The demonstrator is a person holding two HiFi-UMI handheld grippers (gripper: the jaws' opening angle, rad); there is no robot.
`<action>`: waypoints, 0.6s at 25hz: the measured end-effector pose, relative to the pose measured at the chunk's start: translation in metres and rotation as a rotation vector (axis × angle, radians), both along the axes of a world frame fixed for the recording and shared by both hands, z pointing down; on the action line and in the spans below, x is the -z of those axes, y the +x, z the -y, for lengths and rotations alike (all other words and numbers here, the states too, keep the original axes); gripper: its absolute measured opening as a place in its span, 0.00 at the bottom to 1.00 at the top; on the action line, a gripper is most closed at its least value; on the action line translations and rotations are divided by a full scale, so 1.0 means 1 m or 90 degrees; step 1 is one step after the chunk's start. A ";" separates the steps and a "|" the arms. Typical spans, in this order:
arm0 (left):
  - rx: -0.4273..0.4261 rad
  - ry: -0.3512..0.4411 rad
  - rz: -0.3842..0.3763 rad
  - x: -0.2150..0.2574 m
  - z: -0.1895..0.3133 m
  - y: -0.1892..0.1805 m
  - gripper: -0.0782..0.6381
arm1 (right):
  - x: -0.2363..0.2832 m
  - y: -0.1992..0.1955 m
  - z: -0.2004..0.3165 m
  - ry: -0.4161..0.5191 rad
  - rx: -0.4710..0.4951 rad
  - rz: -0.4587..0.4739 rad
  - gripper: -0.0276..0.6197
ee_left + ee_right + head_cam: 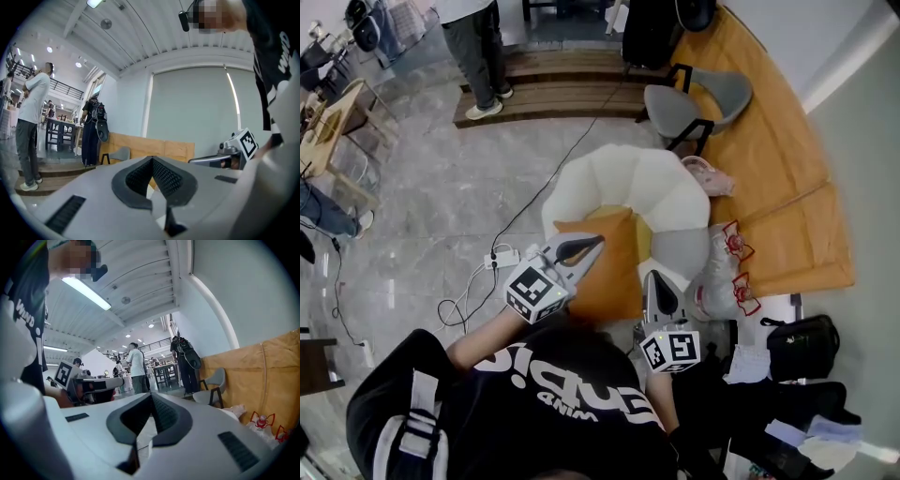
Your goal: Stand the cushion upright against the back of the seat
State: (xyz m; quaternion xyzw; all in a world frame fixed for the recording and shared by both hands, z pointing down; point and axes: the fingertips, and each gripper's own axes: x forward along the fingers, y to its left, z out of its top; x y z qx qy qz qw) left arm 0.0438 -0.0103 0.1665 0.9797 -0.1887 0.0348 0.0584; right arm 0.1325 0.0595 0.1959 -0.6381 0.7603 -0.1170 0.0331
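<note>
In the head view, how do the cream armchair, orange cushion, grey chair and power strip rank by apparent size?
Largest: cream armchair.
Then orange cushion and grey chair, too alike to rank; the cushion is partly covered.
Smallest: power strip.

The cushion (619, 270) is orange, the seat (623, 178) cream-white, the chair (712, 94) grey, the floor (459, 187) marbled grey.

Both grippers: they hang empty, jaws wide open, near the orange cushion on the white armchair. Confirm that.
Not quite: the jaws are not open. The left gripper in the left gripper view and the right gripper in the right gripper view each have their pads closed together. The rest holds: both are empty, near the orange cushion on the white armchair.
</note>
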 end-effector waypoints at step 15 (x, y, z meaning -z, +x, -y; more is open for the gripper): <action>-0.005 -0.064 0.028 -0.062 0.051 0.014 0.12 | -0.041 -0.005 0.059 -0.059 0.028 -0.003 0.07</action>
